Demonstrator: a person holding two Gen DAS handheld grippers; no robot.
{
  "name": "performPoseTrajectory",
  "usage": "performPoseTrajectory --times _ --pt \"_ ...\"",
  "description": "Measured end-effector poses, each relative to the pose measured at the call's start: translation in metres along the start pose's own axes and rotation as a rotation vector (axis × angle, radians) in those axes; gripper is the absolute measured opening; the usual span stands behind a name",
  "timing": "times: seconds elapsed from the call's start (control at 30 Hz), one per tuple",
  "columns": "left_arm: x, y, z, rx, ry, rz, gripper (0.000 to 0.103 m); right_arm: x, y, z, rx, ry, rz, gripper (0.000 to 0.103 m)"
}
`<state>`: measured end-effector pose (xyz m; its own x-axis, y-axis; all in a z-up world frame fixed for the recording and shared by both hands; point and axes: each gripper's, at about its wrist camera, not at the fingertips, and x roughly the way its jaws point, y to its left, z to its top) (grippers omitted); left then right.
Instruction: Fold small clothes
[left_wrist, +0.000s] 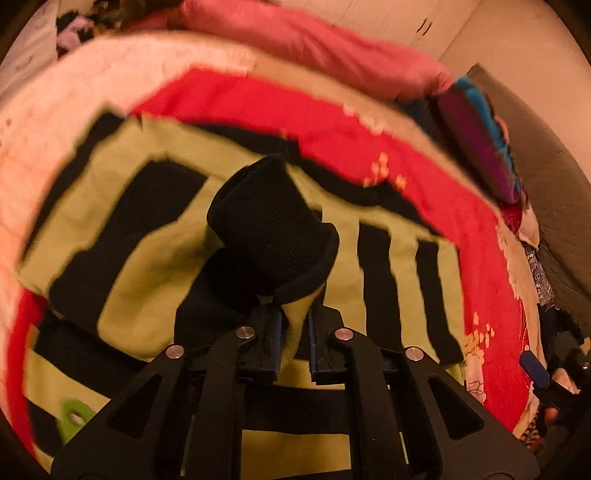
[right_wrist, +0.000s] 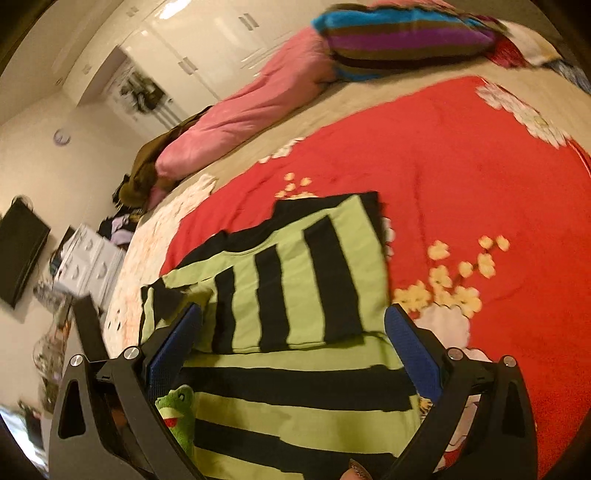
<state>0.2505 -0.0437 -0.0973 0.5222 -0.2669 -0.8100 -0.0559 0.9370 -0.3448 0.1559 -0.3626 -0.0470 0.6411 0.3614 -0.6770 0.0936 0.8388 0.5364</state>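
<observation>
On the red bedspread (right_wrist: 461, 155) we see a small striped shirt (right_wrist: 295, 280), soft knit in lime green with broad black bands, lying partly folded: an upper flap sits over the lower body so that its stripes run crosswise to those beneath. At its lower left a green frog patch (right_wrist: 177, 410) with a red mouth shows on the fabric.

Our left gripper (left_wrist: 293, 343) has its blue ribbed pads nearly together and pinches a green fold of the shirt between them. Just beyond the pinch a black mesh cuff (left_wrist: 269, 229) with a dark rolled hem stands up as a rounded tube, tilted to the left.

Our right gripper (right_wrist: 291, 339) hangs above the shirt with its 2 blue textured fingers (right_wrist: 413, 350) spread wide, 1 over each side edge of the garment, and nothing is held between them.

The bedspread is smooth, printed with pale yellow and white blossoms (right_wrist: 454, 284), and bordered in cream. Beyond it a puffy pink quilt (right_wrist: 251, 107) lies bunched along the far side, with a plush pillow (right_wrist: 399, 40) striped in blue, purple and brown beside it. Glossy white wardrobe doors (right_wrist: 207, 40) and a dark wall screen (right_wrist: 20, 251) stand past the bed.
</observation>
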Motion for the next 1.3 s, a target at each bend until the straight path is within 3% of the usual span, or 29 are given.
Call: performPoseTrajectory --times 0.03,0.07,0.13,0.23,0.27,0.37,0.5,0.63,0.7,0.83,1.03,1.3 --pt "0.008 -0.001 -0.005 -0.011 0.025 0.007 0.012 0.001 -0.004 0.000 0.019 0.004 0.003 0.098" --pt "0.010 -0.002 -0.009 -0.021 0.037 0.003 0.027 0.002 -0.006 0.001 0.026 0.006 0.004 0.098" --pt "0.013 -0.009 -0.019 -0.015 0.045 -0.026 0.042 0.003 -0.009 0.001 0.033 0.009 0.006 0.099" --pt "0.003 -0.027 -0.032 0.092 0.039 -0.040 0.067 0.005 -0.008 0.000 0.034 0.016 0.007 0.099" --pt "-0.003 -0.030 -0.035 0.122 0.033 -0.040 0.069 0.006 -0.007 0.000 0.033 0.016 0.007 0.099" --pt "-0.029 -0.034 -0.045 0.204 -0.026 0.004 0.071 0.008 -0.005 0.000 0.027 0.018 0.004 0.099" --pt "-0.074 -0.005 -0.040 0.135 -0.186 0.092 0.071 0.017 0.003 -0.003 0.005 0.034 -0.004 0.099" --pt "-0.098 0.037 -0.031 0.082 -0.372 0.252 0.072 0.034 0.016 -0.012 -0.016 0.087 0.017 0.099" --pt "-0.094 0.057 -0.027 0.059 -0.383 0.292 0.072 0.044 0.024 -0.018 -0.026 0.115 0.024 0.098" --pt "-0.086 0.090 -0.024 -0.037 -0.360 0.273 0.072 0.069 0.042 -0.025 -0.041 0.170 0.041 0.098" --pt "-0.085 0.091 -0.021 -0.028 -0.401 0.272 0.072 0.113 0.067 -0.029 -0.014 0.251 0.080 0.099" --pt "-0.078 0.094 -0.017 -0.037 -0.404 0.266 0.073 0.158 0.072 -0.032 0.080 0.265 0.031 0.098"
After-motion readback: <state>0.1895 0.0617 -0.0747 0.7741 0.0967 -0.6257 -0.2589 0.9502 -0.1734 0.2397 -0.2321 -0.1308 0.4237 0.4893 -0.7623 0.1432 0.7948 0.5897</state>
